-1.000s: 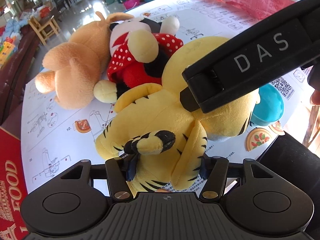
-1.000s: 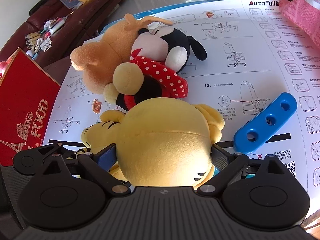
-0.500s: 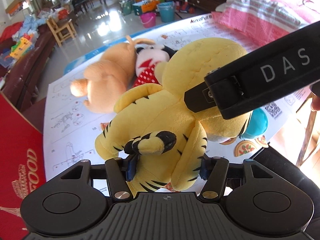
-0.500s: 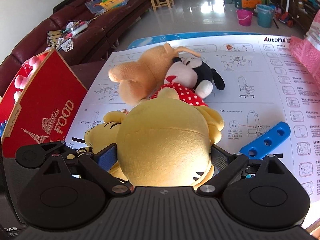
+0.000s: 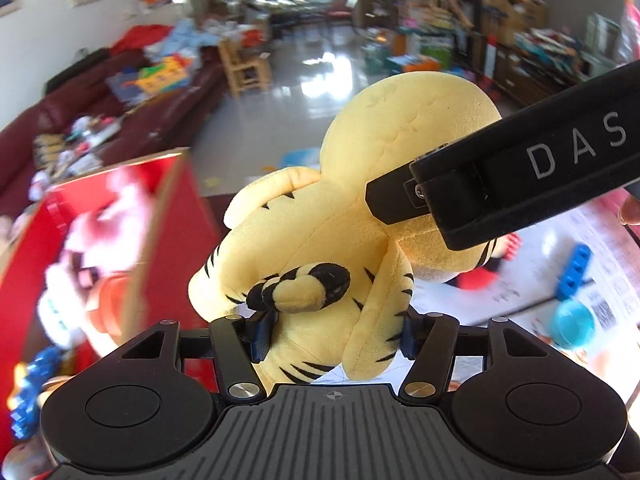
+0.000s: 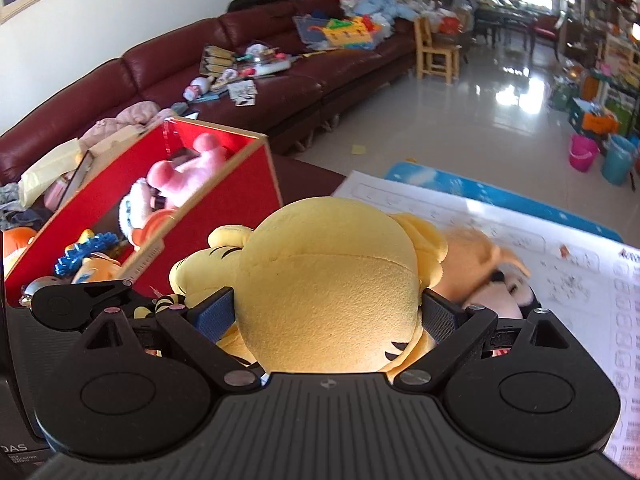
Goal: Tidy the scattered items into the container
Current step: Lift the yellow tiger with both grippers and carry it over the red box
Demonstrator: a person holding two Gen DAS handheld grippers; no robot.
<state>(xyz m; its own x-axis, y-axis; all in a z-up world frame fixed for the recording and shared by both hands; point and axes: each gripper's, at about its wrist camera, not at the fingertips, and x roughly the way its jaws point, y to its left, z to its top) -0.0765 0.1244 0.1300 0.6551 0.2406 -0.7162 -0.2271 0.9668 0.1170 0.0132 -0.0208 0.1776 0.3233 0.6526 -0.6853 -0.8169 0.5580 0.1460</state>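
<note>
Both claws, left claw (image 5: 334,338) and right claw (image 6: 328,316), squeeze the tiger plush (image 5: 340,216); hold tight until it's over the red box (image 6: 224,196).

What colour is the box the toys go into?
Red, with a tan cardboard edge. The box shows best in the right wrist view.

A long dark-red leather sofa (image 6: 280,68), strewn with clutter, lines the white wall (image 6: 120,8). Daylight glares off the glossy tiled floor (image 6: 472,120) beside a wooden chair (image 6: 434,50).
</note>
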